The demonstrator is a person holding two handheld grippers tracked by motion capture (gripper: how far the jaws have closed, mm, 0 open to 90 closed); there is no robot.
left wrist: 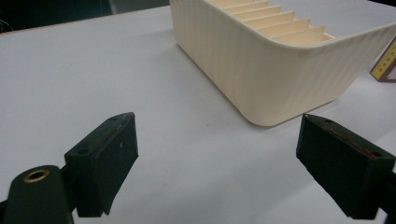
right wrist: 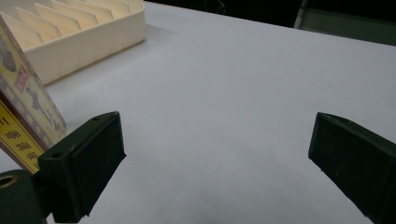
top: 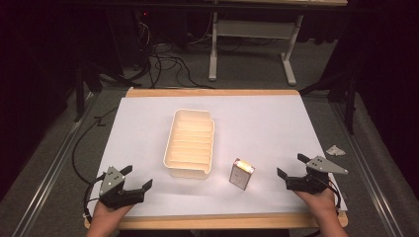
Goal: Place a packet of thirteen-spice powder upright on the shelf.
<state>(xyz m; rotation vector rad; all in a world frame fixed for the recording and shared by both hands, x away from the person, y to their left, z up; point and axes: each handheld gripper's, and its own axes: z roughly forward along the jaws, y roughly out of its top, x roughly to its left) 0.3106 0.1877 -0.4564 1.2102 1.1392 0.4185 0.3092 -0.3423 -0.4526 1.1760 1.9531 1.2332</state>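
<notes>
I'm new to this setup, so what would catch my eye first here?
A cream ribbed plastic tray with slotted dividers sits mid-table on the white sheet. Just right of its near end stands a small printed cardboard box, apart from it. The left gripper and right gripper rest open at the near corners.

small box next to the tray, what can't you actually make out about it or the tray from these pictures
- Small box: its print is too small in the high view; the right gripper view cuts it off at the left edge, the left gripper view at the right edge.
- Cream tray: its near wall hides the floor between the dividers in the left gripper view; the top edge cuts off its far end.
- White scrap beside the table: too small to identify.
</notes>
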